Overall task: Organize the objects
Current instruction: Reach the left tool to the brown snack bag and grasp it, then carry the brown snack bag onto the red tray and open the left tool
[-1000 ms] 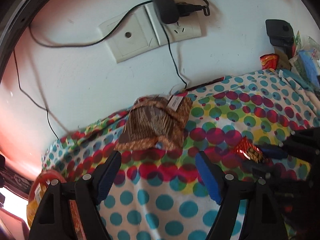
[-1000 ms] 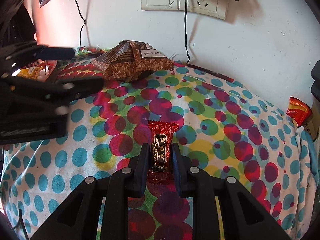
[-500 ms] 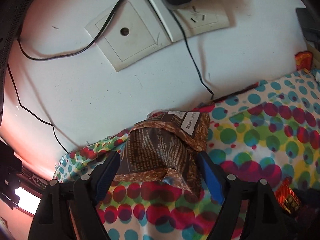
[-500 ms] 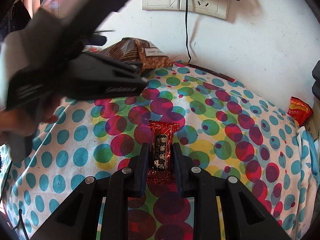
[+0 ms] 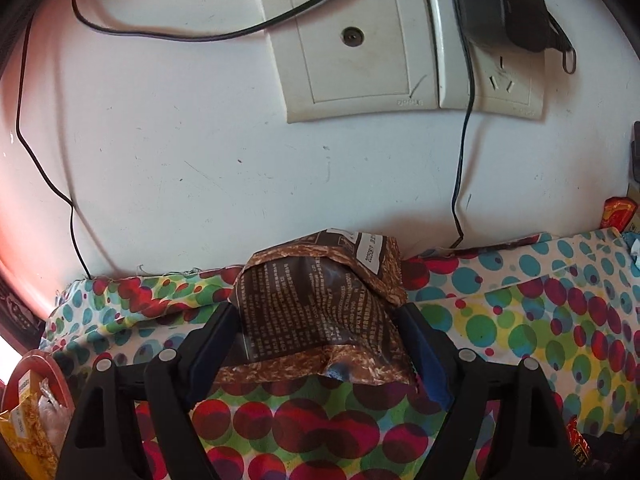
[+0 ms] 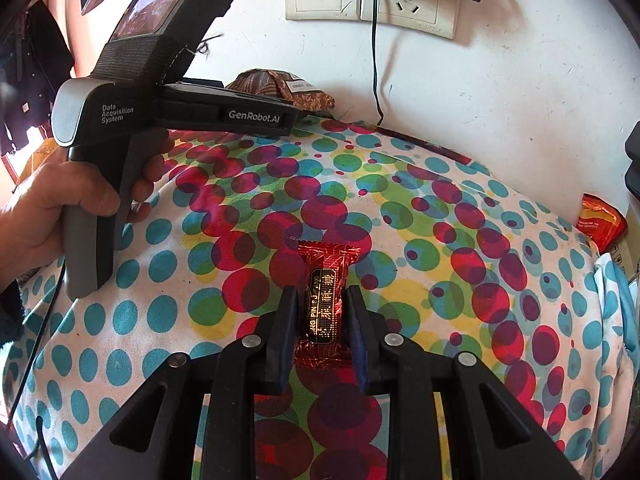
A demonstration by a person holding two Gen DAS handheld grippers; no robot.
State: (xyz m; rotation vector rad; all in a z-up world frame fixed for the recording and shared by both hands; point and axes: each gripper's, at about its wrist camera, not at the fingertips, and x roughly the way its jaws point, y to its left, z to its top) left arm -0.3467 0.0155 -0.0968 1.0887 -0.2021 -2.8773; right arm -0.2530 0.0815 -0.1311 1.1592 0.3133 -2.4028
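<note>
Polka-dot cloth (image 6: 460,240) against white wall. We note left tongs (image 5: 316,320) spread, lately widening, straddling brown packet (image 5: 320,328) by wall; contact unclear. Right tongs (image 6: 322,300) clamp red candy (image 6: 325,280) mid-cloth.

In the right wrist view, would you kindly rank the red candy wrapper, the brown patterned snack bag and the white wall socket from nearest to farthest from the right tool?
1. Red candy wrapper: between the right tool's fingers, on the dotted cloth.
2. Brown patterned snack bag: upper left, against the wall.
3. White wall socket: top, up the wall.
</note>
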